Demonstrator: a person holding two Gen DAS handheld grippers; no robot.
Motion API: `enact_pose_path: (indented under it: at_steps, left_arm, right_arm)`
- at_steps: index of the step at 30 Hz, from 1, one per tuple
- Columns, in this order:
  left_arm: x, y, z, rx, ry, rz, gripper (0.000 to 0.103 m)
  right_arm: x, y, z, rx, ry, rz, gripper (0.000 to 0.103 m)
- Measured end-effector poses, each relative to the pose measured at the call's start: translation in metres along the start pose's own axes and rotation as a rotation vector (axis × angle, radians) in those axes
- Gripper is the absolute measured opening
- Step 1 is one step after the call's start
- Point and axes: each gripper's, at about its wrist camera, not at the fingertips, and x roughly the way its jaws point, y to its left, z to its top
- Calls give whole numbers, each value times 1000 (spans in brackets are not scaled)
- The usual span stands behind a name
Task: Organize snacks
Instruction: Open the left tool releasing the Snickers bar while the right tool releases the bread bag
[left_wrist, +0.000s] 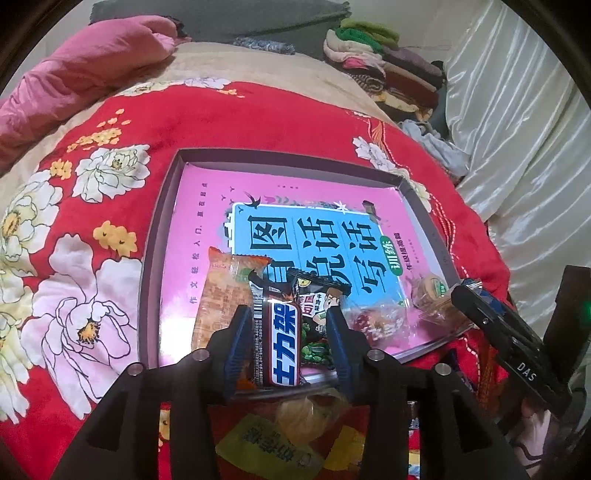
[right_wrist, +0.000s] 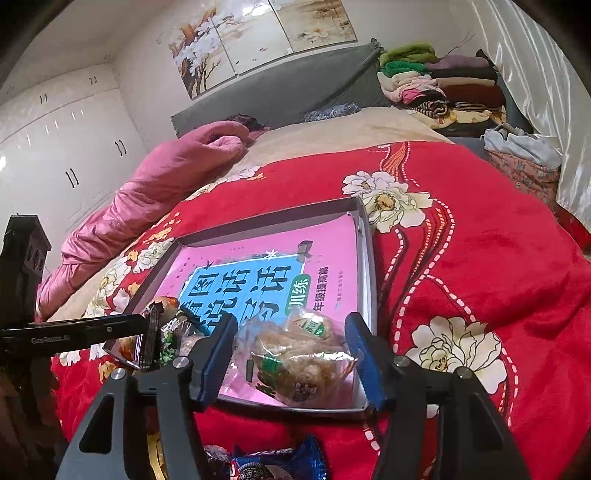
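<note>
- Left hand-held gripper (left_wrist: 288, 325) stands open around the Snickers bar (left_wrist: 282, 341), lying at the shallow box's (left_wrist: 162, 221) near edge.
- Right hand-held gripper (right_wrist: 291, 354), open, straddles a clear-wrapped pastry (right_wrist: 295, 354) in the near-right corner.
- Advice: lift straight up, clear of neighbouring wrappers.

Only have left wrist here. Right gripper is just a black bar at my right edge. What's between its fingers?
Observer: Clear-wrapped pastry packs. They lie in the near right corner of the tray, with one finger of the right gripper on either side.
Operator: Any snacks outside the tray on that side?
Observer: Yes, a blue cookie packet sits on the red bedspread, in front of the tray's near edge.
</note>
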Motion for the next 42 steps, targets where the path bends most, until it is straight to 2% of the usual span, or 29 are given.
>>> enact_pose_path:
  at_steps: [6,12,21,30,42]
  left_arm:
    - [-8,0,0,-2,-11,-5,51]
    - [-13,0,-1,-4,-17,-8,55]
    - [-24,-2,-1,1,-35,-18,64]
    - [-34,-7,-1,15,-56,-25,73]
    - [-45,-9,-3,23,-72,-25,76]
  right_arm:
    - [1,-4,0,12,2,-27,64]
    - [4,-4,-1,15,12,-13,65]
    - [-10,-6,4,33,-57,-2,71]
    - [-16,-5,7,24,-75,4,73]
    - [-23,2,10,-11,-91,21,79]
